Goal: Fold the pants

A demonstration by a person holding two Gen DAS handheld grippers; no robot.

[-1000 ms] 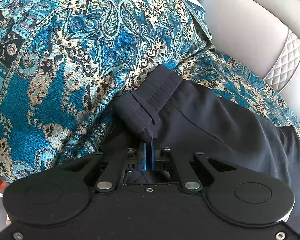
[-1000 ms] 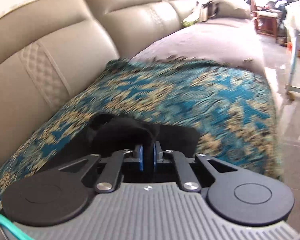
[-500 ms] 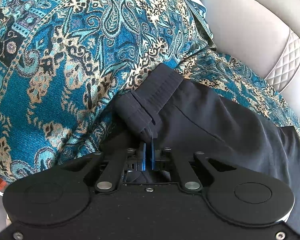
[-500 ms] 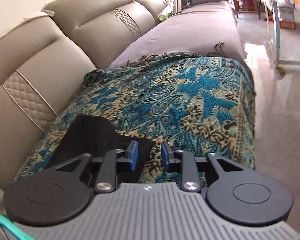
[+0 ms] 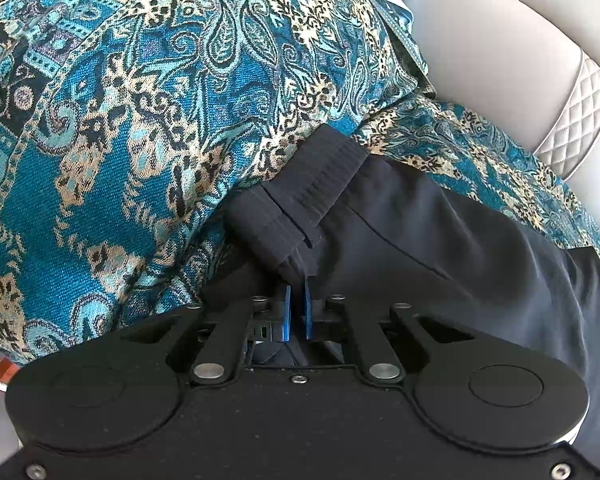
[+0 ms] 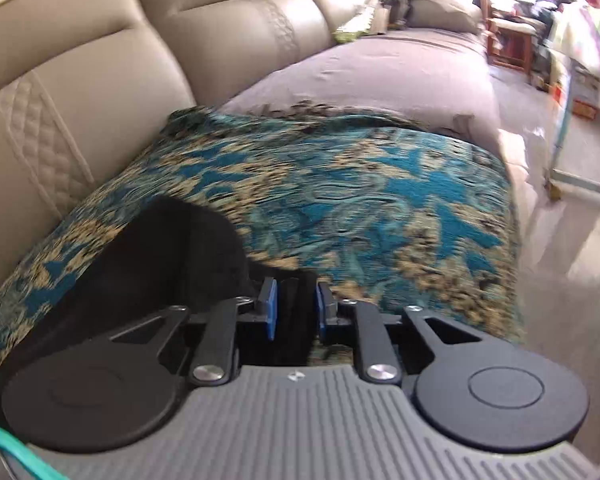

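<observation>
Left hand-held gripper clamped tight on waistband edge of black pants. Right hand-held gripper closing, dark fabric between its jaws, pads not yet pressing. Pants lie on patterned teal throw, throw over beige sofa. Judged early: one fold apparently made, more folding left.

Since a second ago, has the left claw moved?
No. The left claw stays clamped on the black pants, with the waistband at the same spot against the paisley throw.

Beige sofa, paisley throw, black pants
</observation>
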